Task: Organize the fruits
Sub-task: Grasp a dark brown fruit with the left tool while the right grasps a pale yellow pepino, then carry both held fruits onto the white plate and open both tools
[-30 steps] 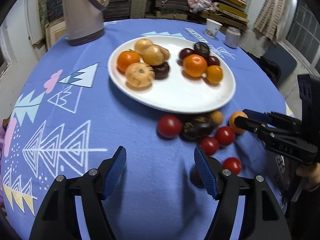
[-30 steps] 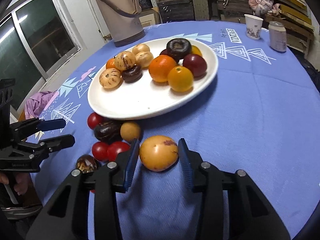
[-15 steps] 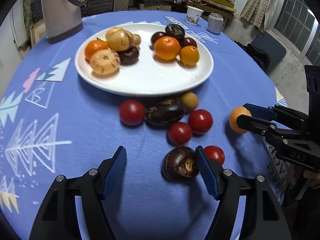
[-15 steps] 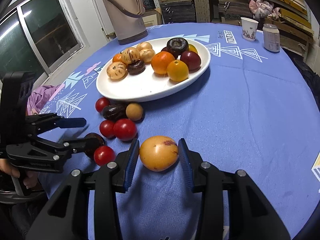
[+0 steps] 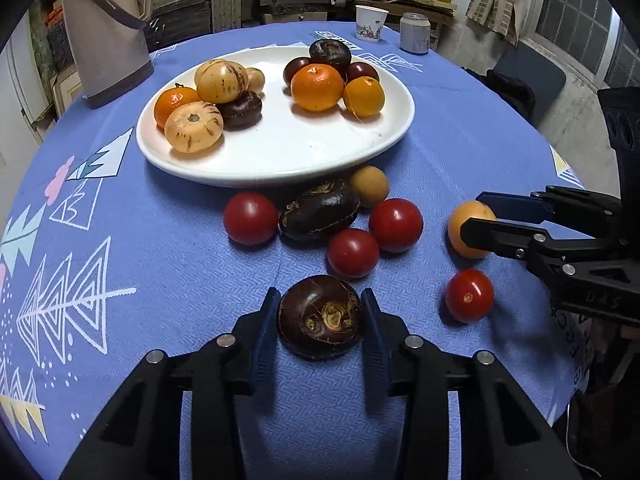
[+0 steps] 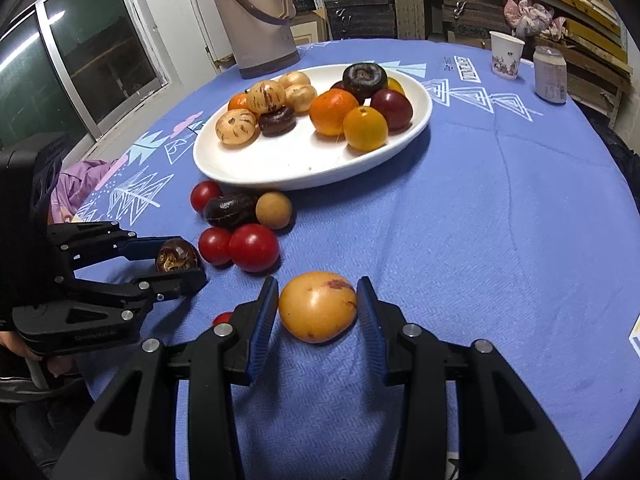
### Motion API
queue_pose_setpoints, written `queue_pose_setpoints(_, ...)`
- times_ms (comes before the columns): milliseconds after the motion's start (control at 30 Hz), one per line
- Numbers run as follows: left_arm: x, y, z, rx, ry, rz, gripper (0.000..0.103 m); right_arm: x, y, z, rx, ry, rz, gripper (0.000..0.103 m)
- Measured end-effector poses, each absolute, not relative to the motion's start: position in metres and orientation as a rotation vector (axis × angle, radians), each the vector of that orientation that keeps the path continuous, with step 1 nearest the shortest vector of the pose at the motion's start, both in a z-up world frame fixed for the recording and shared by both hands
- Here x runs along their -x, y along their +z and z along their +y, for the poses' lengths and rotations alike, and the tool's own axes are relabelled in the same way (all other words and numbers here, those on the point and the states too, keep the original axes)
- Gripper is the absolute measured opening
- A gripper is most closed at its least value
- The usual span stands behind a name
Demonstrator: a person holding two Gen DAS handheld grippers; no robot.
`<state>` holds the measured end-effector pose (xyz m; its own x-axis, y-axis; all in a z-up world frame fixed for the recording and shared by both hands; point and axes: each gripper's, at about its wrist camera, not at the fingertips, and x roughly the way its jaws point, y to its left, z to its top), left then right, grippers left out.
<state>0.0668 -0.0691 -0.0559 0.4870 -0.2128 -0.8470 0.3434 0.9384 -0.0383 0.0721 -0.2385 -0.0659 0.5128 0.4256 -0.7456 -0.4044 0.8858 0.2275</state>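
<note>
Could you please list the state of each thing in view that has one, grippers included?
Left gripper: closed around the dark fruit, on the cloth.
Right gripper: straddling the yellow fruit, slight gaps either side.
Plate: upright, holding two piles of fruit.
Tomatoes: four loose on the cloth, off the plate.
Jug: upright, lid not visible here.
Cup: upright.
Can: upright.

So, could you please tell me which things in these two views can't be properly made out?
- Small red fruit, right wrist view: mostly hidden behind the right hand-held gripper's finger.
- Orange fruit on the white plate, right wrist view: mostly behind a speckled fruit.
- Yellow fruit, left wrist view: its right side is covered by the right hand-held gripper's fingers.
- Cup print and jar label: too small to read.
</note>
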Motion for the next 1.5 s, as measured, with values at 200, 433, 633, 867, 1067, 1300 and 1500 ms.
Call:
queue_pose_setpoints(200, -0.066, -0.056, -0.067, -0.129, -0.349, 1.003, 0.042, -0.073, -0.073, -0.230, 0.023, 0.478, 0.918, 0.042)
queue_pose_setpoints(433, -0.063, -0.055, -0.065, -0.124, -0.355, 0.993, 0.041, -0.072, -0.074, -0.230, 0.007, 0.483, 0.909, 0.040)
queue_pose_setpoints(633, -0.063, -0.048, -0.056, -0.071, -0.356, 1.015, 0.041, -0.068, -0.062, -0.237, -0.027, 0.494, 0.879, 0.040)
queue_pose_setpoints(867, -0.062, -0.016, -0.043, -0.059, -0.346, 0.951, 0.041, -0.065, -0.032, -0.250, -0.076, 0.516, 0.818, 0.040)
queue_pose_setpoints(1067, -0.075, 0.010, -0.034, -0.046, -0.334, 0.903, 0.041, -0.069, -0.006, -0.254, -0.072, 0.524, 0.763, 0.040)
queue_pose_setpoints(1300, -0.109, 0.038, -0.034, -0.056, -0.318, 0.861, 0.041, -0.093, 0.023, -0.244, -0.041, 0.552, 0.708, 0.040)
queue_pose_setpoints(1500, -0.157, 0.042, -0.034, -0.005, -0.297, 0.868, 0.041, -0.141, 0.031, -0.223, -0.025, 0.569, 0.703, 0.040)
